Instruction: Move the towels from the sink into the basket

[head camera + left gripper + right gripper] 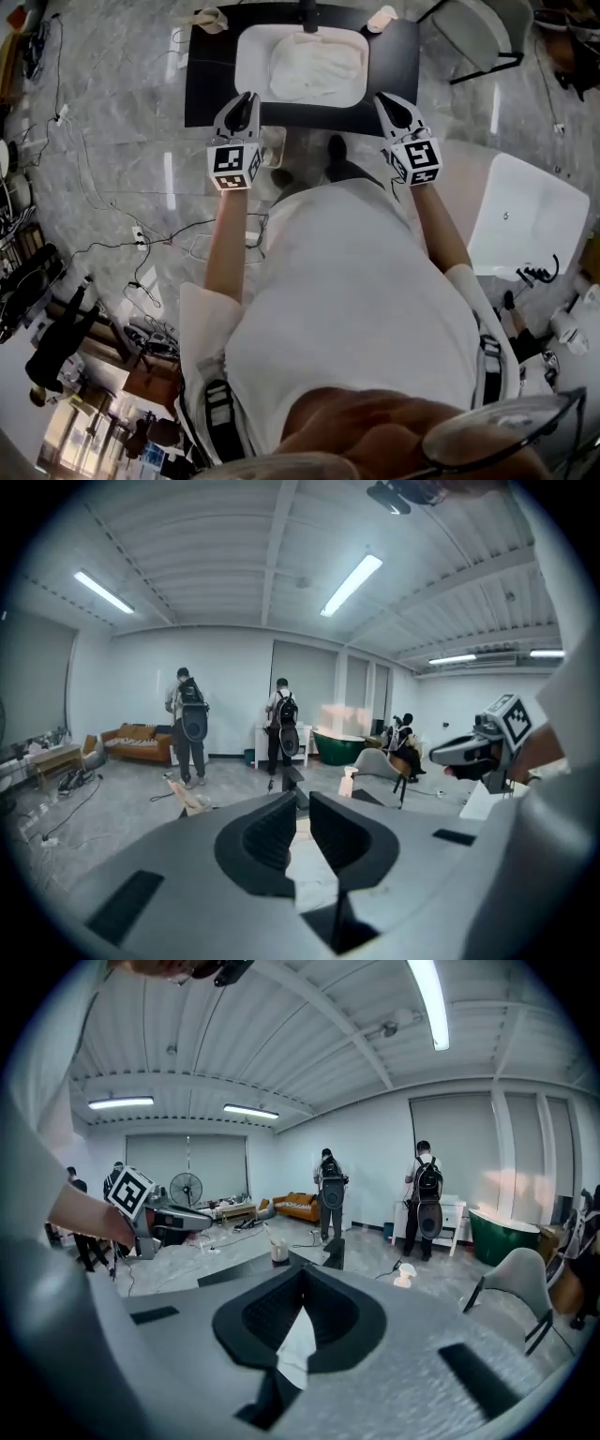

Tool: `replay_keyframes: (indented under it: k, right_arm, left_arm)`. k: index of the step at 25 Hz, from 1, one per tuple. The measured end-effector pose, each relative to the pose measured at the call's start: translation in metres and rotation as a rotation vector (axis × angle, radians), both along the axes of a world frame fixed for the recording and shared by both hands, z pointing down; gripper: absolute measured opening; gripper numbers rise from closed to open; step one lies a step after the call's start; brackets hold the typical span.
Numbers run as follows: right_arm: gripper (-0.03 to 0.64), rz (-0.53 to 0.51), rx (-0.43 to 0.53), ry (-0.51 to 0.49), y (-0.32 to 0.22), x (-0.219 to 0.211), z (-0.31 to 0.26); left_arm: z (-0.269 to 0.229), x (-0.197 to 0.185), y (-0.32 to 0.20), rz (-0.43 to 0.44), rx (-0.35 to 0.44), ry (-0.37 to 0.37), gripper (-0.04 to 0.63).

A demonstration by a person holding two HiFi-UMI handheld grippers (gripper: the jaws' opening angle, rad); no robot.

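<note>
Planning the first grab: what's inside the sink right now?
Crumpled white towels fill most of the sink; bare basin shows on the picture's left. They cover the bottom, so how many there are, and anything beneath, cannot be seen.

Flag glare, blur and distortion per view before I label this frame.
Head view: heavy fisheye bend; light streaks glare off the glossy floor; the white towels nearly wash out against the white sink; the glasses at the bottom are out of focus. Left gripper view: dark round vignette, ceiling tube light blown out. Right gripper view: same vignette, ceiling light clipped.
</note>
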State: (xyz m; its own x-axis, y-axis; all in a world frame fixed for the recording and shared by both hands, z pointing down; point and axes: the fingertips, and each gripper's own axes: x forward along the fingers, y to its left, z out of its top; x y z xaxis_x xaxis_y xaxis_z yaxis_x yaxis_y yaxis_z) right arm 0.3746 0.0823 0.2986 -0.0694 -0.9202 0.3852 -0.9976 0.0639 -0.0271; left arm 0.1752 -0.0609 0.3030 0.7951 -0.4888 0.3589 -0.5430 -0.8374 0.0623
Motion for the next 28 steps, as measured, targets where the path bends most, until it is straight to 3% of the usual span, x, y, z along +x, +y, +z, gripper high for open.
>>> replay_keyframes:
  k: [4, 7, 10, 18, 24, 28]
  right_arm:
    - [-0.003, -0.015, -0.074, -0.003, -0.001, 0.014, 0.033]
    - [-0.003, -0.020, -0.116, -0.019, -0.003, 0.026, 0.057]
    - [-0.003, -0.037, -0.158, -0.035, -0.005, 0.036, 0.087]
    - [-0.003, -0.063, -0.253, -0.096, -0.004, 0.039, 0.165]
    - [-0.003, -0.110, -0.281, -0.131, -0.002, 0.017, 0.202]
    - [-0.003, -0.128, -0.289, -0.141, -0.007, 0.019, 0.218]
  left_arm:
    - [0.061, 0.041, -0.012, 0.078, -0.077, -0.106, 0.039]
    - [0.118, 0.072, -0.024, 0.144, -0.138, -0.215, 0.186]
    - [0.177, 0.098, -0.041, 0.187, -0.196, -0.328, 0.201]
    - [0.352, 0.133, -0.063, 0.282, -0.362, -0.621, 0.344]
    - [0.430, 0.136, -0.071, 0.317, -0.407, -0.715, 0.407]
    - [0.467, 0.139, -0.064, 0.329, -0.500, -0.761, 0.411]
